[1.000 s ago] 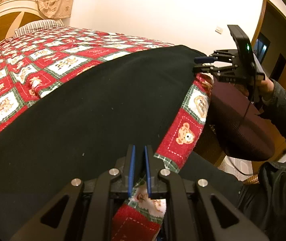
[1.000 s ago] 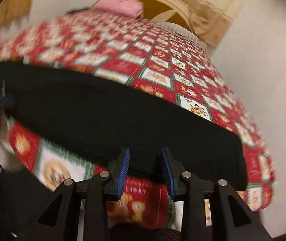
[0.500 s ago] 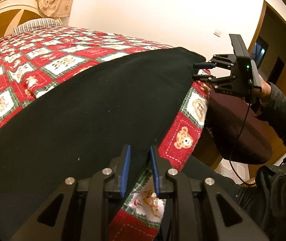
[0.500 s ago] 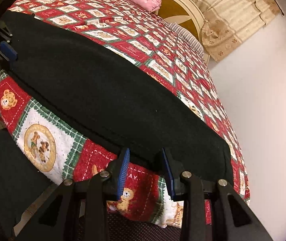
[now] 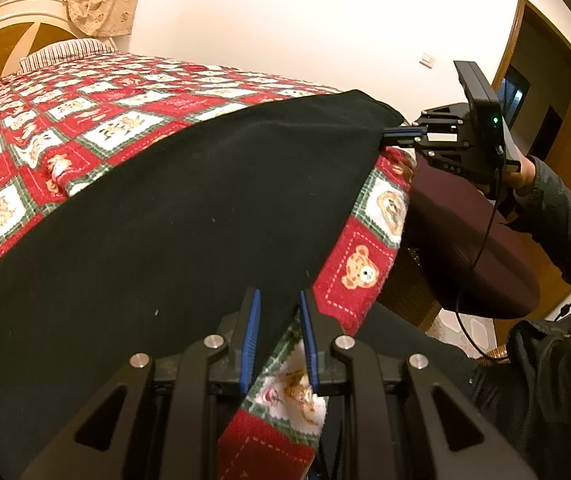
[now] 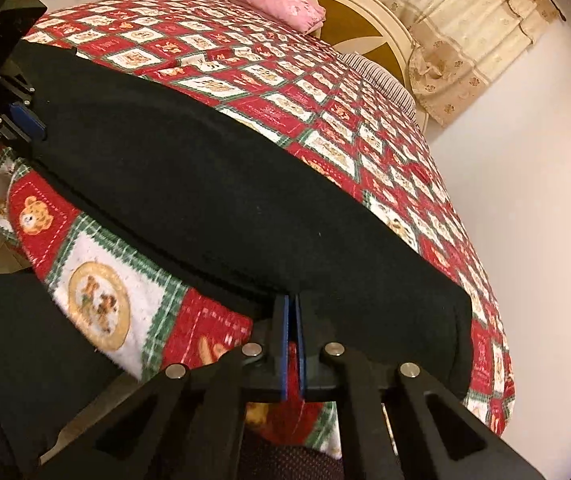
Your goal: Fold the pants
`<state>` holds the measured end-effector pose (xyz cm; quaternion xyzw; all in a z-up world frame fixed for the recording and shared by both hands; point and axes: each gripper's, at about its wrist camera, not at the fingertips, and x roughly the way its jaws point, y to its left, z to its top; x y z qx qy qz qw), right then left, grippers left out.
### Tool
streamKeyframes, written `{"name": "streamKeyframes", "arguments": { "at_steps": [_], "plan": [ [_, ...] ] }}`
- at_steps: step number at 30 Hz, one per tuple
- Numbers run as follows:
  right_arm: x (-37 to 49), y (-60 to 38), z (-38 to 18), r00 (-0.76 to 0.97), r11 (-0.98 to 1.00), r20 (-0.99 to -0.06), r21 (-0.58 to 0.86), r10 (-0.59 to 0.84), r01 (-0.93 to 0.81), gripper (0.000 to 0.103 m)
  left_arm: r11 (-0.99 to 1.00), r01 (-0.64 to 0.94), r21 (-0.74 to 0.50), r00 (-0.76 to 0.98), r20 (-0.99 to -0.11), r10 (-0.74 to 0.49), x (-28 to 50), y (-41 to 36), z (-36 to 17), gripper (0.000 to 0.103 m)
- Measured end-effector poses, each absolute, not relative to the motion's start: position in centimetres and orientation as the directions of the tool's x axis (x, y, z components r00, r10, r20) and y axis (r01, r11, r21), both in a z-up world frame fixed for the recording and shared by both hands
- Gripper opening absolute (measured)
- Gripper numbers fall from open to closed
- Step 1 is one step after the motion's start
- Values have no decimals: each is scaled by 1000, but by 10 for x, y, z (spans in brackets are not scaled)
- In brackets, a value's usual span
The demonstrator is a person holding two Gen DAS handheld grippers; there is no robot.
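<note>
The black pants [image 5: 173,216] lie spread along the near edge of the bed; they also show in the right wrist view [image 6: 213,184]. My left gripper [image 5: 277,304] is open, its blue pads astride the pants' near edge. My right gripper [image 6: 292,304] is shut on the pants' near edge at the other end. It shows in the left wrist view [image 5: 401,138] pinching the far corner of the cloth. The left gripper also shows at the left edge of the right wrist view [image 6: 25,120].
The bed carries a red, white and green bear-pattern quilt [image 5: 61,120] that hangs over the edge [image 6: 97,292]. A pink pillow [image 6: 281,6] and headboard [image 6: 365,36] are at the far end. A dark maroon chair seat [image 5: 469,240] stands beside the bed.
My right gripper has closed on the pants' edge; it was open before. My left gripper has opened wider around the pants' edge.
</note>
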<state>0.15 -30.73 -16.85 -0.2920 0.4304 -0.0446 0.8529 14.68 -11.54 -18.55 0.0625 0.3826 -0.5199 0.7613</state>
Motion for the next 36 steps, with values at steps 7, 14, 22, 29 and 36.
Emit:
{"name": "streamKeyframes", "arguments": {
  "at_steps": [7, 14, 22, 29, 36],
  "plan": [
    [2, -314, -182, 617, 835, -712, -528, -335, -155, 2, 437, 847, -302, 147, -658, -739, 144, -111, -188, 22],
    [-4, -328, -156, 677, 888, -672, -456, -300, -58, 50, 434, 845, -312, 133, -663, -736, 144, -109, -193, 22],
    [23, -427, -151, 591, 941, -736, -209, -330, 266, 50, 439, 843, -309, 139, -664, -735, 140, -107, -193, 23],
    [24, -438, -147, 561, 939, -770, -141, -302, 312, 53, 468, 837, -283, 180, -666, -724, 136, -102, -191, 23],
    [46, -371, -129, 676, 980, -711, -113, -194, 163, 53, 573, 784, -240, 313, -644, -698, 140, -83, -179, 45]
  ]
}}
